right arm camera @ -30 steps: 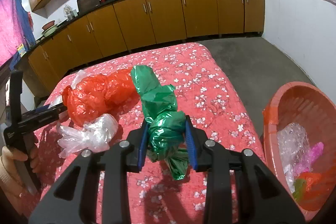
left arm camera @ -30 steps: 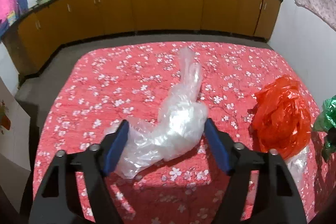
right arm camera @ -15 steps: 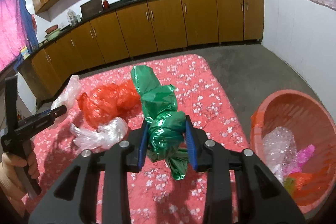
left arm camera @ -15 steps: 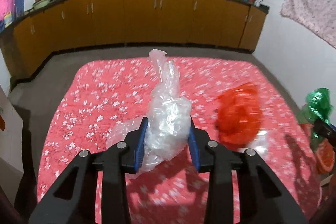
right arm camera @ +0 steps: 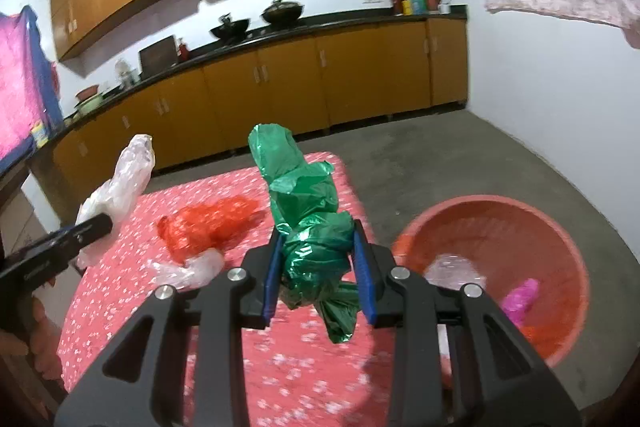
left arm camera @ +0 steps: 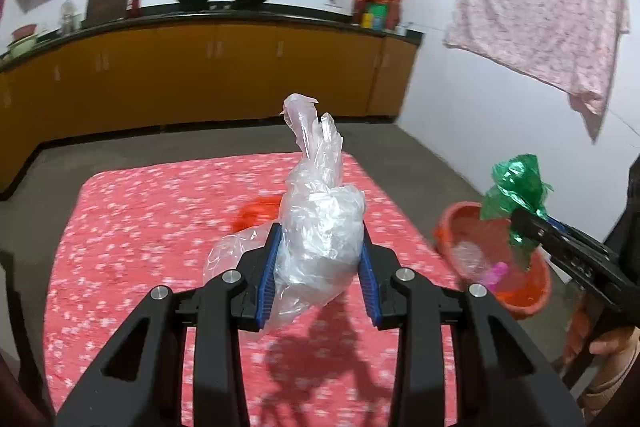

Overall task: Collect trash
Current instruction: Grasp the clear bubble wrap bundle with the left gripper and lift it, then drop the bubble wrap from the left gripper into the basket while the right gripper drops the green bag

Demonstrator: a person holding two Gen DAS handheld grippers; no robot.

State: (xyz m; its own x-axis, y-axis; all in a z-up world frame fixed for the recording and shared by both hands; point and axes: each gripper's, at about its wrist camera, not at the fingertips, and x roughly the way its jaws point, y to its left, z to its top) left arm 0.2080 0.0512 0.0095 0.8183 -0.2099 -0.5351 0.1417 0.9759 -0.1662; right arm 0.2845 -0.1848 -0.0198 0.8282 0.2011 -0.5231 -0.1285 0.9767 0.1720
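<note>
Holding both tools up over the table (left arm camera: 120, 247) with its red flowered cloth, you point each one forward and a little downward. Your left gripper (left arm camera: 320, 267) pinches a crumpled clear plastic bag (left arm camera: 320, 227) between its blue pads (left arm camera: 270, 275); the bag stands up above the fingers and part of it hangs below them, free of the cloth. Your right gripper (right arm camera: 318, 267) is pressed on a twisted green plastic bag (right arm camera: 308, 223), whose tail hangs under the pads. This green bag is lifted off the table, close to the orange basin (right arm camera: 560, 239) that stands on the floor just beside the table edge. The basin already holds some clear and pink plastic. On the cloth lie a red plastic bag (right arm camera: 212, 223) and, touching it, another clear plastic piece (right arm camera: 192, 271). Your right hand (left arm camera: 600, 343) shows at the edge of the left view, around the handle
</note>
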